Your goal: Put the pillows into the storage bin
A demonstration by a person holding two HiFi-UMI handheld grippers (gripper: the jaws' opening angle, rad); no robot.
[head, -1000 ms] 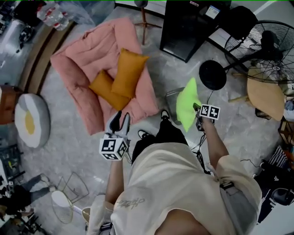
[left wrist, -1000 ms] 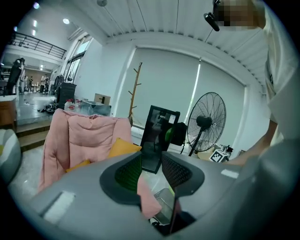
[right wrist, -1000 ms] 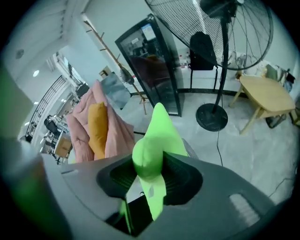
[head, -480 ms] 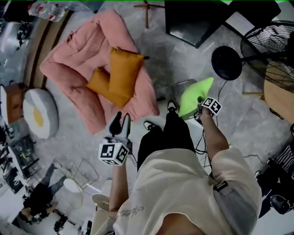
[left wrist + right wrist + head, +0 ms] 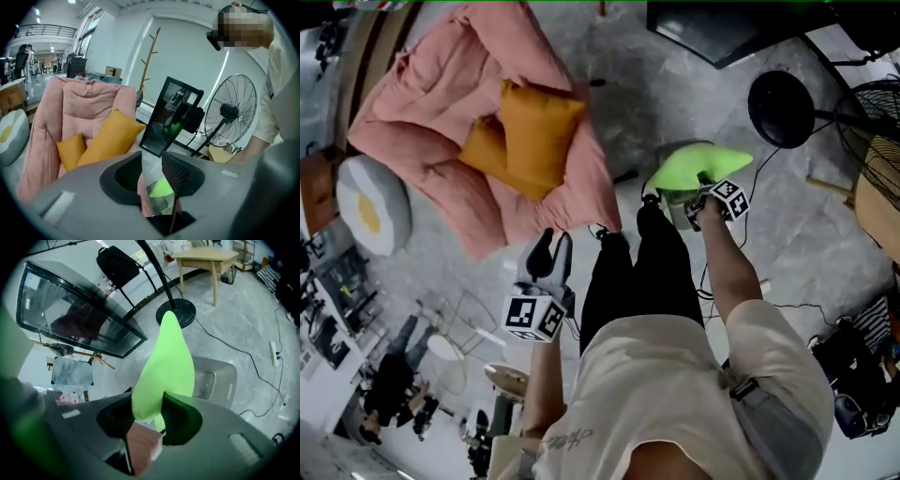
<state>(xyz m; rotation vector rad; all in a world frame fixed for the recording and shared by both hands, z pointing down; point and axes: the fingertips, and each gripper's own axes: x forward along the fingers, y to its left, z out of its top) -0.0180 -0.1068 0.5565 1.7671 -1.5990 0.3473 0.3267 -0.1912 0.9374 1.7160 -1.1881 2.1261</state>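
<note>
we hold the right gripper [image 5: 703, 182] out in front of us, its jaws clamped on one end of the green pillow [image 5: 695, 165]. in the right gripper view the pads of that gripper [image 5: 157, 414] squeeze the soft fabric thin, and the rest of the green pillow [image 5: 168, 352] stretches away from the jaws. we judge the grip sits at an end so that the bulk can go first into the grey storage bin [image 5: 219, 376]. in the head view the pillow lies across the top of the bin [image 5: 678, 201], which stands on the floor just ahead of our feet. we cannot tell whether the pillow already touches the rim. by our reading, this is the moment just before the drop: the pillow is over the opening but not yet inside. the left gripper [image 5: 549, 255] hangs low on our other side, and in its own view the jaws of that gripper [image 5: 151, 171] stand apart with nothing between them, only the distant bin and green pillow showing through the gap. we think it waits free because the next pillows lie on that side. the larger orange pillow [image 5: 539, 131] leans over the smaller orange pillow [image 5: 481, 150], both resting on the pink padded lounger [image 5: 412, 122], well apart from the bin. an egg-shaped cushion [image 5: 370, 208] lies on the floor beside the lounger. so one pillow is nearly in, and at least two remain to fetch.
</note>
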